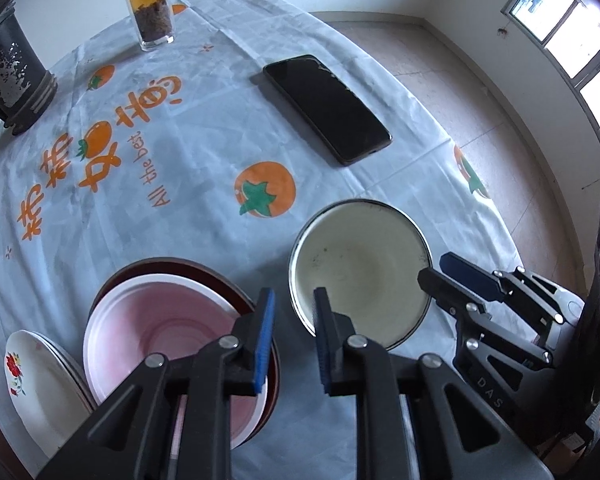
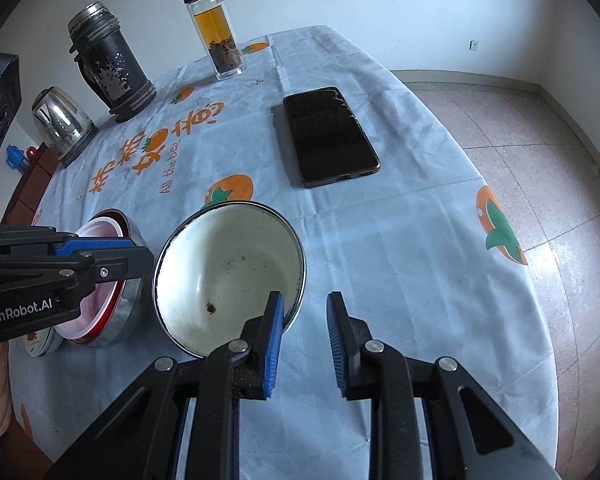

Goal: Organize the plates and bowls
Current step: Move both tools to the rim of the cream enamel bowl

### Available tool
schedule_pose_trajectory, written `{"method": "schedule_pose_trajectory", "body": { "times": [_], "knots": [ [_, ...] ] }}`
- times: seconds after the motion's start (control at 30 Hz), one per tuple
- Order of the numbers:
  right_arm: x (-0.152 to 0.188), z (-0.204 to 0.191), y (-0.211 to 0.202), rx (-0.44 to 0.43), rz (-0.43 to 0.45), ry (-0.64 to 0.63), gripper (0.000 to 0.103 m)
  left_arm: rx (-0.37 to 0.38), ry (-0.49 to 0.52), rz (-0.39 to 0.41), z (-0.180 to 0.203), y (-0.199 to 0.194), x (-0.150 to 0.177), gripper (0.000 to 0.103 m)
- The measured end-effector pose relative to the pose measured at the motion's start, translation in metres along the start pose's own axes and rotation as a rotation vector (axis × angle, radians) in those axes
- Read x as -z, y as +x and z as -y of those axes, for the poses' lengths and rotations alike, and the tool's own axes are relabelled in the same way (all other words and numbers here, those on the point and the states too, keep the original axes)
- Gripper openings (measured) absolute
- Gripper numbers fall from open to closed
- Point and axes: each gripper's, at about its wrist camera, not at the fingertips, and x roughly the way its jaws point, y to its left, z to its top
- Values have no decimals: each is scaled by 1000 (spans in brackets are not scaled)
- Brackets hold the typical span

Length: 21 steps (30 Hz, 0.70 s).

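The left gripper [image 1: 294,340] stands narrowly open between the pink plastic bowl [image 1: 168,336] and the white enamel bowl [image 1: 360,268], gripping neither. The right gripper [image 2: 304,340] straddles the enamel bowl's near-right rim with a narrow gap; contact unclear. Open tablecloth [image 2: 400,260] lies right.

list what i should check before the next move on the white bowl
1. White enamel bowl rim between the right tool's pads: ok.
2. Pads pressing that rim: not ok, a gap shows.
3. Left tool clear of the bowl: cannot tell, it hangs close to the opposite rim.
4. Bowl empty: ok, only specks of residue.
5. Pink bowl nested in the steel bowl: ok.
6. Phone out of the way: ok, it lies apart, farther along the table.
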Motion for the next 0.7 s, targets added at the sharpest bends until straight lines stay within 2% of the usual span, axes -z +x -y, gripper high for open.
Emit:
{"method": "schedule_pose_trajectory", "body": {
  "times": [0.1,0.23,0.33,0.43,0.63,0.7],
  "knots": [
    [1,2,1,-12,1,4,21,-7,12,-19,4,6,-1,8],
    [1,1,2,-22,-2,5,18,-18,37,-20,12,9,-1,6],
    [2,0,2,-33,-3,3,13,-28,27,-25,11,12,-3,5],
    [1,-3,2,-31,-1,-8,13,-31,21,-24,10,12,-1,3],
    [0,-7,-6,-63,16,-6,10,10,47,-4,23,3,4,1],
    [-1,-13,-8,-52,19,-31,10,-34,52,7,25,2,5,1]
  ]
}}
